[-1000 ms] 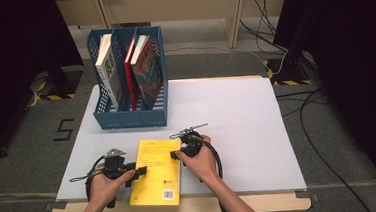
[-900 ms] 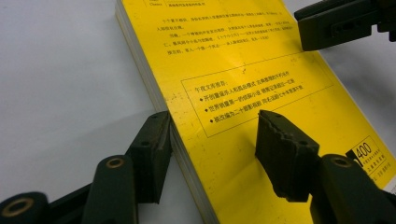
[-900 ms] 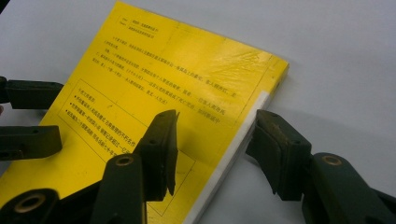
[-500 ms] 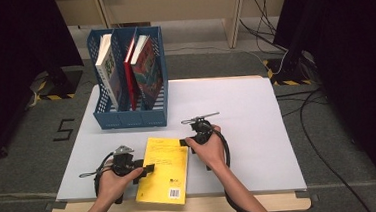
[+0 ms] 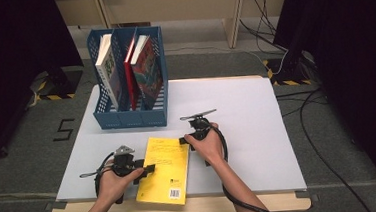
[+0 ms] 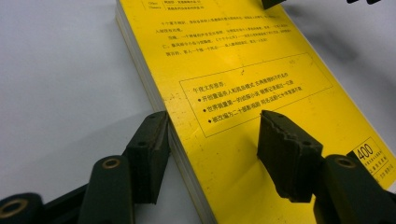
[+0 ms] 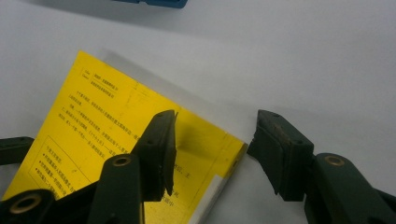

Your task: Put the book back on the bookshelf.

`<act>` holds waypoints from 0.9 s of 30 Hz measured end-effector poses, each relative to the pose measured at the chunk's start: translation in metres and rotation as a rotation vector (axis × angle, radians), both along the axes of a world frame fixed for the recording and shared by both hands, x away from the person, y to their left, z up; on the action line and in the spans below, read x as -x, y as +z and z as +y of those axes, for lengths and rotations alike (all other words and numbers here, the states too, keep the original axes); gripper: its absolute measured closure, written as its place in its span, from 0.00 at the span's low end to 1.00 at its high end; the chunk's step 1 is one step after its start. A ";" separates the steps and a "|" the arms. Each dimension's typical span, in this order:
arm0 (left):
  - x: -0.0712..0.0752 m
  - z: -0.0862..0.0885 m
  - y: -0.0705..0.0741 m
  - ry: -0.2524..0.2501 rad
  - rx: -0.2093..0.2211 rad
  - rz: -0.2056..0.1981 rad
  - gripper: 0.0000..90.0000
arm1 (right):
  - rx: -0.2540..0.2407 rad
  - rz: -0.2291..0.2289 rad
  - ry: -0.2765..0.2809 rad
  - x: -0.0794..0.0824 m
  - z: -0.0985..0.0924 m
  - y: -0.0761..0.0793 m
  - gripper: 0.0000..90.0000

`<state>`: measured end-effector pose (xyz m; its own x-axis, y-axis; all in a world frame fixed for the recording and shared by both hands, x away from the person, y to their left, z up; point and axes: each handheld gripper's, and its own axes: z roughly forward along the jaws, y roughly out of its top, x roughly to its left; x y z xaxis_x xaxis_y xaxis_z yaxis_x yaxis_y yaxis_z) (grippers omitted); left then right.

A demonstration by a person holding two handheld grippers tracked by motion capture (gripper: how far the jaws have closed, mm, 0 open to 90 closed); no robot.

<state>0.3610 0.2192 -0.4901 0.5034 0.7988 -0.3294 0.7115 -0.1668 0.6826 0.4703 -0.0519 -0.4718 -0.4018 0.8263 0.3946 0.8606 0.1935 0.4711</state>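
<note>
A yellow book lies flat on the white table, its near end reaching the front edge. My left gripper is at the book's left edge. In the left gripper view the open jaws straddle that edge of the book, one beside the pages and one above the cover. My right gripper is at the book's far right corner. Its jaws have just been opening and stand apart, with the corner of the book between them, untouched.
A blue file rack stands at the back left of the table and holds three upright books. The right half of the table is bare white surface. Cables run over the floor to the right.
My right gripper has moved from the book's right edge away from me to its far right corner. The book has slid slightly right and tilted. The left gripper stays at the left edge.
</note>
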 end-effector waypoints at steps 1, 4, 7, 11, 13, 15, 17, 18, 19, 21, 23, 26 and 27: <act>0.000 0.000 0.000 0.000 -0.002 -0.003 0.47 | -0.002 0.000 -0.001 0.000 0.000 0.000 0.54; 0.000 0.000 0.000 0.001 0.001 -0.002 0.48 | -0.010 0.002 0.005 -0.001 0.001 -0.001 0.53; 0.000 0.000 0.000 0.000 0.000 -0.001 0.48 | -0.014 -0.005 0.015 -0.001 0.001 -0.002 0.53; 0.000 0.000 0.000 -0.001 -0.002 0.002 0.47 | 0.000 -0.015 0.025 0.000 0.002 -0.002 0.54; 0.000 0.000 0.000 0.002 -0.001 0.004 0.47 | -0.004 -0.015 0.020 0.000 0.002 -0.002 0.55; 0.000 -0.001 0.000 0.004 -0.005 0.003 0.47 | -0.007 -0.020 0.012 0.002 0.002 -0.002 0.55; 0.000 -0.001 0.000 0.006 -0.006 0.005 0.47 | -0.019 -0.021 -0.002 0.002 0.000 -0.003 0.57; 0.000 -0.001 0.000 0.007 -0.006 0.005 0.47 | -0.033 -0.014 -0.011 0.002 -0.001 -0.004 0.58; 0.000 -0.001 0.000 0.009 -0.005 0.005 0.47 | -0.047 -0.011 -0.021 0.002 -0.002 -0.005 0.60; 0.001 -0.002 0.000 0.011 -0.003 0.004 0.47 | -0.056 -0.011 -0.024 0.002 -0.004 -0.005 0.60; 0.001 -0.002 0.000 0.011 -0.003 0.006 0.47 | -0.047 -0.025 -0.022 0.003 -0.003 -0.005 0.60; 0.001 -0.002 0.000 0.011 -0.004 0.005 0.47 | -0.026 -0.032 -0.023 0.004 -0.001 -0.005 0.60; 0.001 -0.002 0.000 0.010 -0.003 0.003 0.47 | -0.025 -0.030 -0.026 0.004 -0.001 -0.005 0.61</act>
<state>0.3603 0.2176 -0.4902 0.4945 0.8050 -0.3278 0.7148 -0.1620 0.6803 0.4666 -0.0525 -0.4763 -0.3924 0.8267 0.4033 0.8505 0.1591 0.5013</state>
